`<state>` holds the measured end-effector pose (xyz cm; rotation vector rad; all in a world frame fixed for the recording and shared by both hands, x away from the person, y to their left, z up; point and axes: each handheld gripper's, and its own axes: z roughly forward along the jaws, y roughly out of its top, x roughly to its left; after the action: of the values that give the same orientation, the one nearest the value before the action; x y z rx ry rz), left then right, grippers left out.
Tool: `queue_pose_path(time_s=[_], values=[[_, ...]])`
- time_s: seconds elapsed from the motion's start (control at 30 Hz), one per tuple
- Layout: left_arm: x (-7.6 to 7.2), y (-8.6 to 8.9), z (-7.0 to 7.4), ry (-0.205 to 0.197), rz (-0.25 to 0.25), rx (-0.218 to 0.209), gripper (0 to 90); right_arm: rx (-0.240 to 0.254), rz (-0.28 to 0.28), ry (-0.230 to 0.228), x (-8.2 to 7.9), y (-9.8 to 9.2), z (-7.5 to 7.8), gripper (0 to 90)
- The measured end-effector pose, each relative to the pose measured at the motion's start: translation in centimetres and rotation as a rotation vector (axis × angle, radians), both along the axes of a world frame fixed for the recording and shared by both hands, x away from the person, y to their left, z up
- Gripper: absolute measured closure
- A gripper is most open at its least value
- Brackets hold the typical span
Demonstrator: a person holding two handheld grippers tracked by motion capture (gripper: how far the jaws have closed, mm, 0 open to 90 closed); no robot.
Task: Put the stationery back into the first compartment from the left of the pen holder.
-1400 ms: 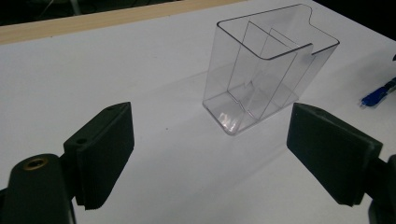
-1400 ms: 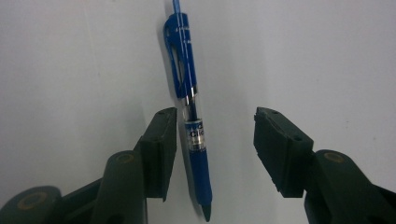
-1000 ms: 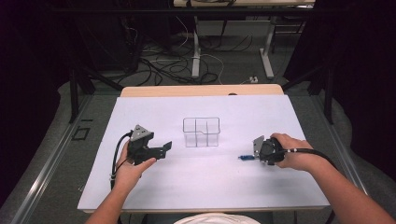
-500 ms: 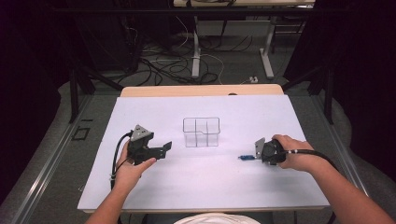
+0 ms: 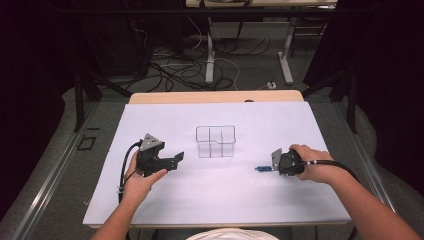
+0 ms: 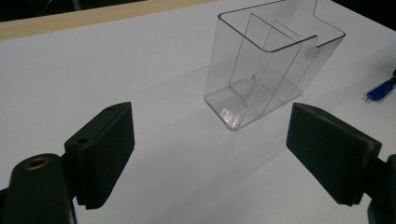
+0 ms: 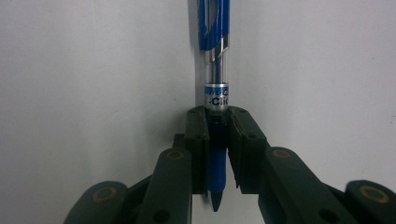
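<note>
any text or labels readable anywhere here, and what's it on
"-Clic": on the silver band of the blue pen, just above where the right claw grips it; the word runs off the band's edge.
A smaller line of print sits above it on the same band, too blurred to read.
Clear divided container: no print on it.
Left claw: no markings to read.

Setting: lab or test room arranged for recording. White-covered worktop (image 5: 310,130) with a pale wood edge (image 5: 215,96) at its far side, standing on grey carpet (image 5: 60,165). Loose cables (image 5: 170,75) lie across the floor behind it, among the metal legs of further desks (image 5: 287,60). Black curtains (image 5: 385,75) close off both sides; surroundings dark.
</note>
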<state>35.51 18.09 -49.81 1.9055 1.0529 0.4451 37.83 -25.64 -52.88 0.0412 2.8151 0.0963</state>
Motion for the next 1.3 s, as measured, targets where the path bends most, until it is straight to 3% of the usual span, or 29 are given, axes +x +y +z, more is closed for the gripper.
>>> queue_pose_path(time_s=[0.2, 0.5, 0.67, 0.8, 0.87, 0.9, 0.93, 1.07, 1.3], values=[[0.0, 0.0, 0.0, 0.0, -0.001, 0.001, 15.2, -0.002, 0.009, -0.008, -0.1, 0.0, 0.0, 79.3], [0.0, -0.1, 0.0, -0.003, -0.003, -0.005, 15.2, 0.038, -0.004, -0.02, -0.3, 0.1, 0.6, 79.5], [0.0, -0.1, 0.0, -0.003, -0.003, -0.007, 15.2, 0.096, -0.028, -0.022, -0.5, 0.5, 1.2, 79.5], [0.0, 0.0, 0.1, -0.005, -0.001, -0.009, 15.3, 0.101, -0.041, -0.02, -0.6, 0.8, 1.7, 79.5], [0.0, 0.0, 0.1, -0.005, 0.001, -0.01, 15.4, 0.126, -0.053, -0.02, -0.7, 0.9, 1.8, 79.5], [0.0, 0.0, 0.1, -0.006, 0.001, -0.01, 15.5, 0.096, -0.07, 0.003, -0.9, 1.2, 2.4, 79.5], [0.0, 0.0, 0.1, -0.008, 0.002, -0.009, 15.5, 0.096, -0.07, 0.003, -0.9, 1.2, 2.4, 79.5], [-0.1, -0.1, 0.1, -0.017, 0.009, -0.01, 15.7, 0.172, -0.082, -0.023, -1.0, 1.3, 2.6, 79.5], [-0.1, 0.0, 0.2, -0.007, -0.001, -0.008, 16.1, 0.206, -0.101, -0.014, -1.1, 1.9, 3.3, 79.5]])
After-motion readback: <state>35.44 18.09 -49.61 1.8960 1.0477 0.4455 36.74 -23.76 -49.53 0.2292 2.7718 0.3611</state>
